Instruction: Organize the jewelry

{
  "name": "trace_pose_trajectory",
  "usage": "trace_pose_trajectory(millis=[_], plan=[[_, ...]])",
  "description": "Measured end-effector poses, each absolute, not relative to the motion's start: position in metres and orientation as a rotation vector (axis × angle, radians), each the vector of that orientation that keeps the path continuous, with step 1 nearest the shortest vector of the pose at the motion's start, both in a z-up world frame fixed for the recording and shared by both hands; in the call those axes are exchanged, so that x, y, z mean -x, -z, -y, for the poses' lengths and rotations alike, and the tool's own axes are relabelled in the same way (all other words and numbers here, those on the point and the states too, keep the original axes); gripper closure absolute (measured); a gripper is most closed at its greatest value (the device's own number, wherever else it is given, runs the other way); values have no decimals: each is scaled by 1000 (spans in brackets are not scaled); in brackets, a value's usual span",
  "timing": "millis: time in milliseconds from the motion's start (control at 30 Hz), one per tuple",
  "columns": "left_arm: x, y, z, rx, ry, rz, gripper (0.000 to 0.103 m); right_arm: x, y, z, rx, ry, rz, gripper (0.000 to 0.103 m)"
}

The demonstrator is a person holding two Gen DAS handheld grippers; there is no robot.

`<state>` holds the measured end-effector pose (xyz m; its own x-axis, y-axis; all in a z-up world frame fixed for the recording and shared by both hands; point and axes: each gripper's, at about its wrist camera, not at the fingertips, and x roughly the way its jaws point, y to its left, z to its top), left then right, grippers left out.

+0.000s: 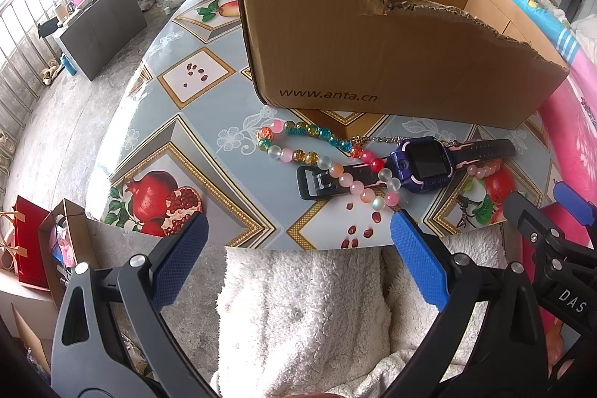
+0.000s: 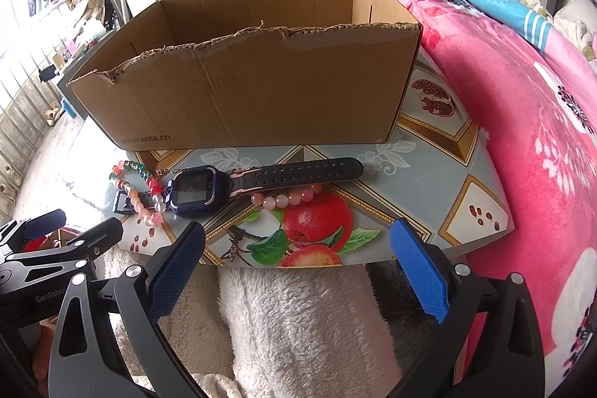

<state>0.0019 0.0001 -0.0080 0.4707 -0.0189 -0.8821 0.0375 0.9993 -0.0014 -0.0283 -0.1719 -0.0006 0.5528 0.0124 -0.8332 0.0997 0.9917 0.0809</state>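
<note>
**Jewelry ahead of both claws, nothing gripped**

Left wrist view: cluttered room, small table under a glossy fruit-print cloth, person's white fleecy lap below the near edge. Open brown cardboard box with a torn rim sits at the back. The left gripper has its blue pads spread wide, empty, hovering off the table's near edge. Purple smartwatch with black strap lies ahead and right, long axis running left-right across the claw's line. Multicoloured glass-bead bracelet is draped over the strap's buckle end, with a thin gold chain touching it behind.

Right wrist view: same table, pink floral blanket on the right. The right gripper is also spread, empty. Watch lies ahead-left; pale pink bead string touches the strap's near side, closest to this claw.

Count: one watch, one mixed bracelet, one pink string, one chain, one box. Judged: right takes pink beads, left the bracelet.
</note>
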Motion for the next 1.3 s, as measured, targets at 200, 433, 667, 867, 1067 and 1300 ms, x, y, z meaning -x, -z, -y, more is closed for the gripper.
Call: trace_pose_trajectory(millis=[200, 433, 667, 867, 1067, 1300], plan=[[-2, 8, 0, -18, 35, -1080, 9, 29, 1, 171, -124, 52, -985, 6], [0, 9, 0, -17, 35, -1081, 8, 29, 1, 171, -126, 52, -986, 6], [-1, 9, 0, -17, 35, -1082, 8, 29, 1, 171, -126, 52, -986, 6], [-1, 10, 0, -16, 35, -1082, 8, 29, 1, 171, -125, 52, -986, 6], [-1, 10, 0, -17, 35, -1083, 9, 29, 1, 172, -127, 52, -985, 6], [0, 11, 1, -16, 35, -1083, 8, 29, 1, 172, -126, 52, -986, 6]])
